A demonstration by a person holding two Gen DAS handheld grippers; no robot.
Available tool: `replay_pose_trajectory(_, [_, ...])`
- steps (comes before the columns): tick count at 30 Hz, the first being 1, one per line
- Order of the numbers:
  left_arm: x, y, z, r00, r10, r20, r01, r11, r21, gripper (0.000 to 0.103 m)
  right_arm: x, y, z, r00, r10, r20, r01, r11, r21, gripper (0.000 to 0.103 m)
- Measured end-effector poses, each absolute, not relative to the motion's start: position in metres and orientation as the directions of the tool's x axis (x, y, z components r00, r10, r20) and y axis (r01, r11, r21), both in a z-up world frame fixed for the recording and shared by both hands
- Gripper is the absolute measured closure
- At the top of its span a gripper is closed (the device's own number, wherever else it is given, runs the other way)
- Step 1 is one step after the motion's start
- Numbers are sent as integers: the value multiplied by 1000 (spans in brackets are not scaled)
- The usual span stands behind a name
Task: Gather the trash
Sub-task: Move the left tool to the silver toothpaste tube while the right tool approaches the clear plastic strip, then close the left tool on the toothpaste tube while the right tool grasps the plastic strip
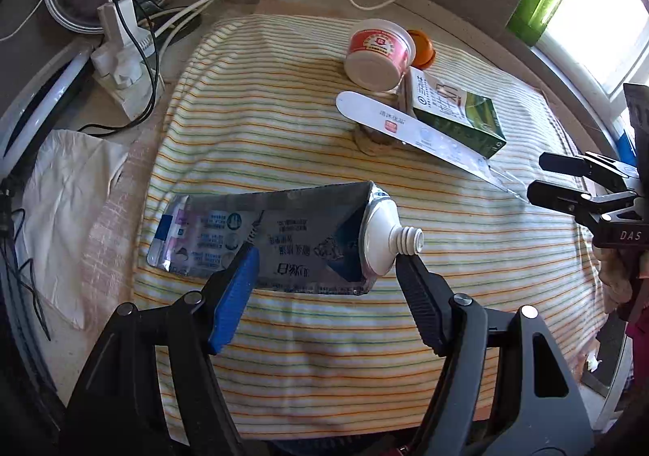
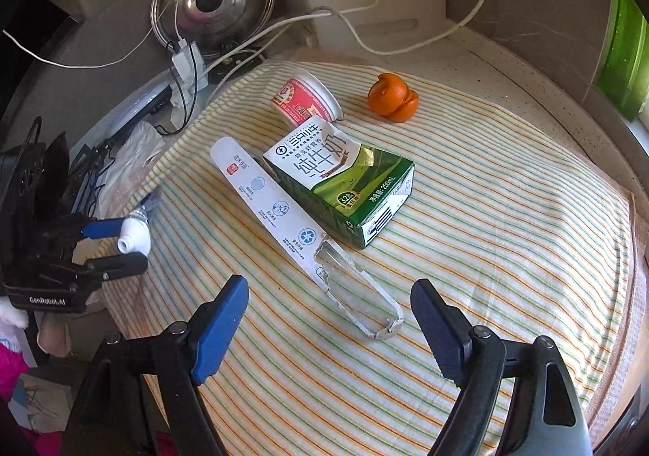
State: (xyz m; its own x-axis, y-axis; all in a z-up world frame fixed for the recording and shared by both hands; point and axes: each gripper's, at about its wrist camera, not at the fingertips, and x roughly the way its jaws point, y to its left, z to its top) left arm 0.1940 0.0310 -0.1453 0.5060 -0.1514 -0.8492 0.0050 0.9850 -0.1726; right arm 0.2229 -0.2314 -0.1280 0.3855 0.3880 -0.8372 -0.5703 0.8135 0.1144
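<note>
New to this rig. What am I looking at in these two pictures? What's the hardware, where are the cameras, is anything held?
No robot arm: a person carries a two-finger gripper in each hand, each with a fisheye camera looking along its fingers.

The left view shows the left gripper open around a flattened toothpaste tube, which lies on the striped cloth; I can't tell whether a finger touches it.

The right view shows the right gripper open above torn toothbrush packaging, holding nothing. Nearby lie a green milk carton, a tipped yogurt cup and orange peel.
</note>
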Motion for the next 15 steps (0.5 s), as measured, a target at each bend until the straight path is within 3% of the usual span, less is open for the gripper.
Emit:
replay_pose_trajectory(1, [200, 33, -147, 507, -142, -850, 4, 987, -162, 33, 224, -230, -129, 384, 388, -838, -571, 813, 115, 20])
replay_pose_trajectory(3, [207, 32, -150, 508, -115, -853, -2, 991, -135, 47, 226, -228, -131, 383, 386, -839, -571, 813, 113, 20])
replay_pose_trajectory(5, [213, 27, -155, 505, -104, -857, 7, 993, -117, 69, 228, -223, -135, 379, 384, -842, -579, 808, 108, 20])
replay_pose_trajectory(8, [221, 22, -164, 513, -78, -855, 12, 996, -83, 88, 230, -214, -141, 377, 365, -851, -599, 797, 77, 20])
replay_pose_trajectory(13, [228, 21, -166, 514, -107, -851, 42, 994, -99, 89, 233, -199, -154, 367, 324, -872, -632, 774, 22, 24])
replay_pose_trajectory(15, [229, 20, -162, 497, -138, -857, 78, 990, -114, 85, 236, -194, -159, 364, 308, -879, -636, 771, 7, 26])
